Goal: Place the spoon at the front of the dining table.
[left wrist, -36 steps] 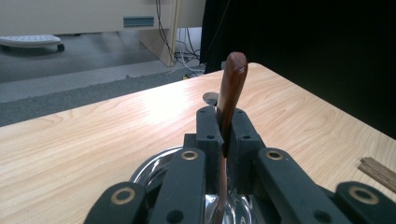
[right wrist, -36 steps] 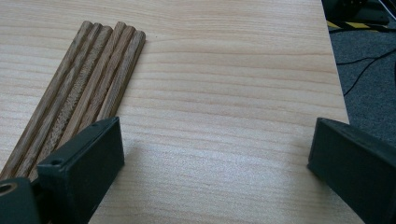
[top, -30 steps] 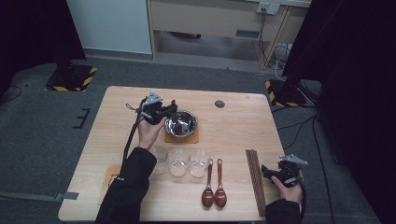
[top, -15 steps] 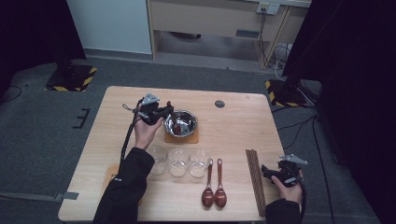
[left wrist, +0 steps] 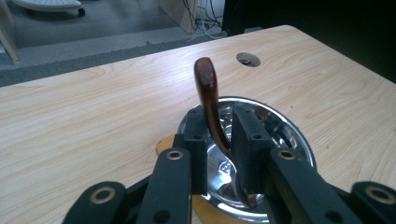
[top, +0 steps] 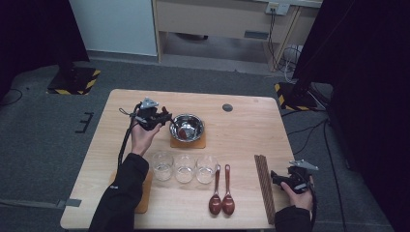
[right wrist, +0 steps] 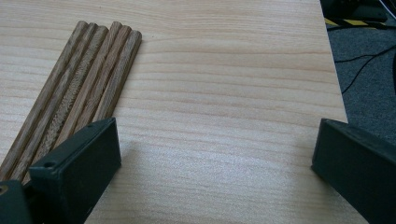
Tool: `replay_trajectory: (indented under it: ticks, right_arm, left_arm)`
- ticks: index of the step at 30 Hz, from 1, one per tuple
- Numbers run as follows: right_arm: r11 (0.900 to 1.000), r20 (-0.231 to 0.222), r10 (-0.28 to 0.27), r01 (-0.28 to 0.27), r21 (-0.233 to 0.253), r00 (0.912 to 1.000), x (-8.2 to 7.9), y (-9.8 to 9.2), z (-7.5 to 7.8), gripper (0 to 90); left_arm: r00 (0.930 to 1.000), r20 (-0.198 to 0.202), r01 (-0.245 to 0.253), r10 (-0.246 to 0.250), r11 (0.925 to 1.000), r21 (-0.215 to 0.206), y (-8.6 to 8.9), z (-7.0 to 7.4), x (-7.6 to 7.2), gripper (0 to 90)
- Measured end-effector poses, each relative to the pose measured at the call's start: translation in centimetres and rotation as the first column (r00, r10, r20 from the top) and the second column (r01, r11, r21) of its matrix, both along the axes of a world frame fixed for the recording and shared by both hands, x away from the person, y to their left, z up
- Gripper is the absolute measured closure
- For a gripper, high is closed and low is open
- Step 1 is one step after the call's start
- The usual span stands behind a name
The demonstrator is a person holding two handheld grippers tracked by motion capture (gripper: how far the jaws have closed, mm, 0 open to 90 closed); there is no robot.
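My left gripper (top: 166, 118) (left wrist: 218, 122) is shut on a dark red wooden spoon (left wrist: 208, 86). The handle sticks up between the jaws and the scoop end hangs down inside a steel bowl (top: 187, 127) (left wrist: 286, 140). The bowl rests on an orange coaster (top: 188, 143) at the table's middle back. At the front right my right gripper (top: 277, 178) (right wrist: 215, 144) is open over bare wood, just right of a bundle of wooden chopsticks (top: 264, 186) (right wrist: 86, 81).
Three empty glasses (top: 184, 168) stand in a row near the front. Two more dark red spoons (top: 221, 191) lie beside them. A second orange coaster (top: 145, 189) lies under my left forearm. A cable hole (top: 227, 107) sits at the back. The table's right edge (right wrist: 337, 93) is close to my right gripper.
My left gripper has drifted slightly left with the spoon still over the bowl. The right gripper has not moved.
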State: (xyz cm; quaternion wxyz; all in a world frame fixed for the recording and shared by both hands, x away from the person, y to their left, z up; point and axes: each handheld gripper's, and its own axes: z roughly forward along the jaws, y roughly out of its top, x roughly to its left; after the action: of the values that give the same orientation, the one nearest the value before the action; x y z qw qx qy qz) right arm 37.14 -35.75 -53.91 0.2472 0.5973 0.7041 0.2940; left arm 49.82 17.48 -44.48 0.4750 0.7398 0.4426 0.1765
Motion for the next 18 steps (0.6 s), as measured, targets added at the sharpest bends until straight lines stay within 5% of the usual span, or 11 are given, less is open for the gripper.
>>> replay_trajectory:
  ticks: [7, 18]
  right_arm:
    - [1.000, -0.003, -0.006, 0.006, 0.002, 1.0000, 0.0, 0.0, 0.0, 0.6]
    - [1.000, -0.004, -0.007, 0.007, 0.000, 1.0000, 0.1, 0.0, 0.0, 0.6]
  left_arm:
    - [0.9995, -0.033, -0.002, 0.004, 0.9981, 0.061, 0.5, -0.6, 0.0, 69.1]
    - [0.9957, -0.093, 0.001, 0.008, 0.9954, 0.096, 1.2, -2.3, -0.1, 60.0]
